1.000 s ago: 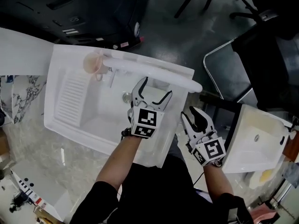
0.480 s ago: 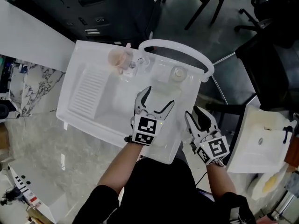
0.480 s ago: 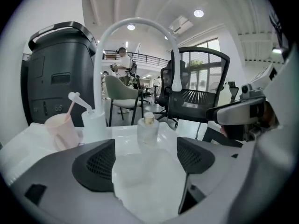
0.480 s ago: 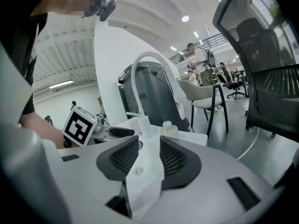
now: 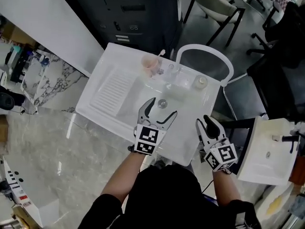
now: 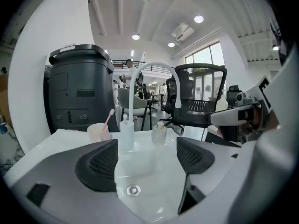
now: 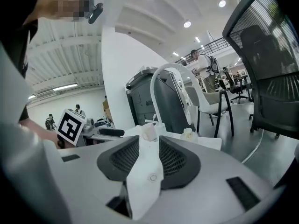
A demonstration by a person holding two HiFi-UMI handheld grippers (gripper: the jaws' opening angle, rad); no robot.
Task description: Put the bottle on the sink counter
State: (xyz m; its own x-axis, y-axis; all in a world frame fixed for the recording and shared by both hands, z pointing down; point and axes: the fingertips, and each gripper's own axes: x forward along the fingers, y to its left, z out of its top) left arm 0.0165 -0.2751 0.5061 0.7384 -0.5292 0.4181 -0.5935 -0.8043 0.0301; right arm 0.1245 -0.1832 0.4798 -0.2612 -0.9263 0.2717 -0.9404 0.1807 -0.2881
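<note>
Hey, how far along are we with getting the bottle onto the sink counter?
Done, it seems: the bottle stands upright on the sink counter, beside the faucet. In hand: nothing. The left hand-held gripper is open over the basin, and the right hand-held gripper has its jaws closing around no bottle. Left: probably only pulling away.

Pink cup (image 5: 150,65) at upper centre, dark cabinet (image 5: 127,13) above it, chair (image 5: 208,3) at upper right, marble floor (image 5: 52,156) at lower left.
</note>
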